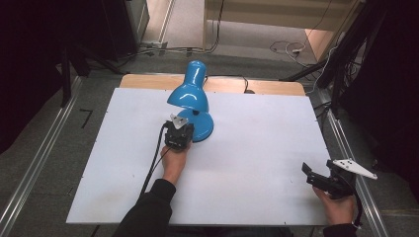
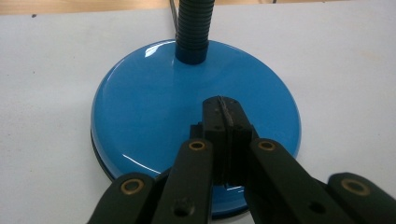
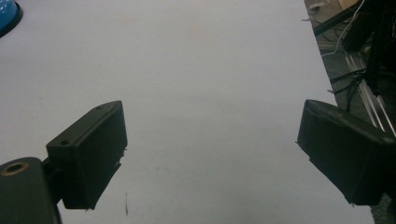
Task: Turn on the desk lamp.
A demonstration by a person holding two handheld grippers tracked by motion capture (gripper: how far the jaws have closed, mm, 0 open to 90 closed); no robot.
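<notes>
2 tools | left tool (image 2: pixel 223 116) closed over lamp base (image 2: pixel 154 116) | right tool (image 3: pixel 210 154) wide | white tabletop (image 1: pixel 257 148)

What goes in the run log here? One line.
left gripper: shut, over blue desk lamp base | right gripper: open, idle over table

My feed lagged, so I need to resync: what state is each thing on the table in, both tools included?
Lamp: upright on the table, shade tipped down toward the person, flexible neck bent; whether it is lit cannot be told.
Lamp base: flat on the table.
Left tool: shut, tips over the near part of the base, nothing between them.
Right tool: open wide, empty, over bare table near the right edge.
</notes>
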